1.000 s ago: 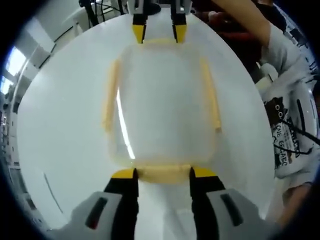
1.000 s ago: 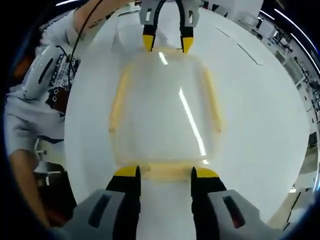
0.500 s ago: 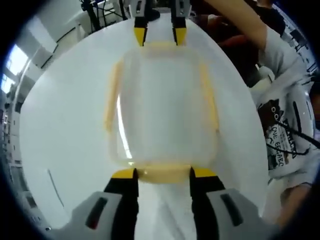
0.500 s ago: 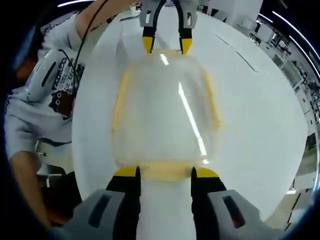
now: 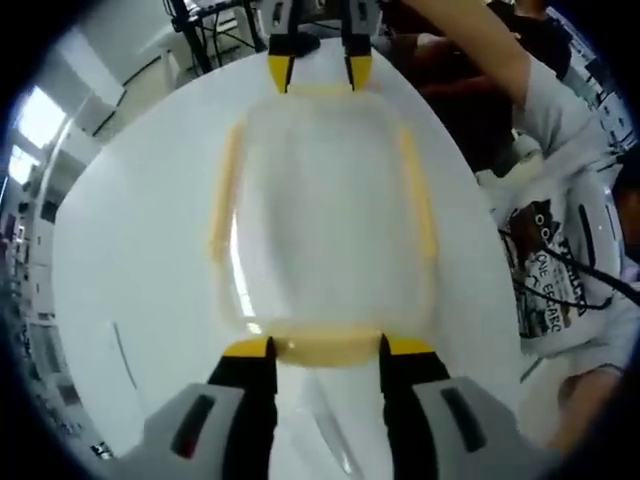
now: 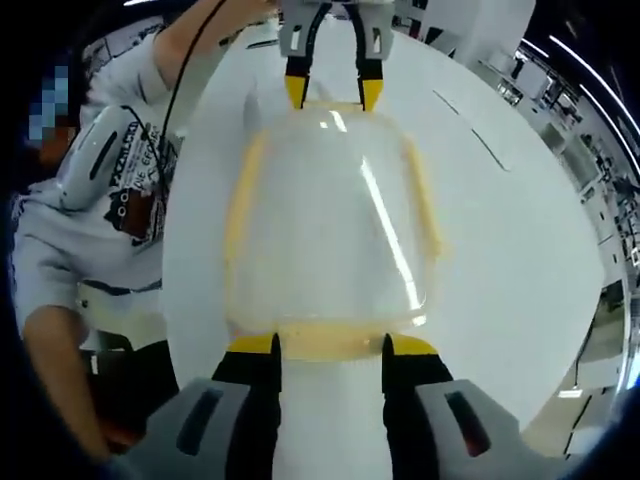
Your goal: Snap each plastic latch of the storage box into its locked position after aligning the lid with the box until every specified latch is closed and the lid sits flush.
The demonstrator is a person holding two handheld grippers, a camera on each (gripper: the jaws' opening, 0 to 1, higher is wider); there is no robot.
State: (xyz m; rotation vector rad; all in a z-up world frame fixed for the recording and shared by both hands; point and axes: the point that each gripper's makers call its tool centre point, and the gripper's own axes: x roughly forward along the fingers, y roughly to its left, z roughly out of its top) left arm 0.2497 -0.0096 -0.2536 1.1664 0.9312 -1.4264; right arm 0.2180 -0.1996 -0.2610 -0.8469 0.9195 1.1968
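A translucent storage box (image 5: 320, 210) with its lid on and pale yellow latches hangs over the white table (image 5: 130, 230), held between my two grippers. My left gripper (image 5: 325, 347) is shut on the near end latch (image 5: 325, 350), one jaw at each end of it. At the far end my right gripper (image 5: 320, 72) grips the opposite latch. In the right gripper view the same box (image 6: 325, 220) lies ahead, with my right gripper (image 6: 328, 345) on its latch (image 6: 330, 343) and my left gripper (image 6: 333, 92) at the far end. The long side latches (image 5: 222, 195) lie along the box's sides.
A person in a grey printed shirt (image 5: 560, 250) stands at the table's edge, also seen at the left of the right gripper view as a sleeve and shirt (image 6: 110, 180). Dark stands and room clutter lie beyond the table's far edge (image 5: 210, 30).
The table has shrunk and dropped away in both views while the box keeps its size and place between the jaws: both grippers have risen with the box.
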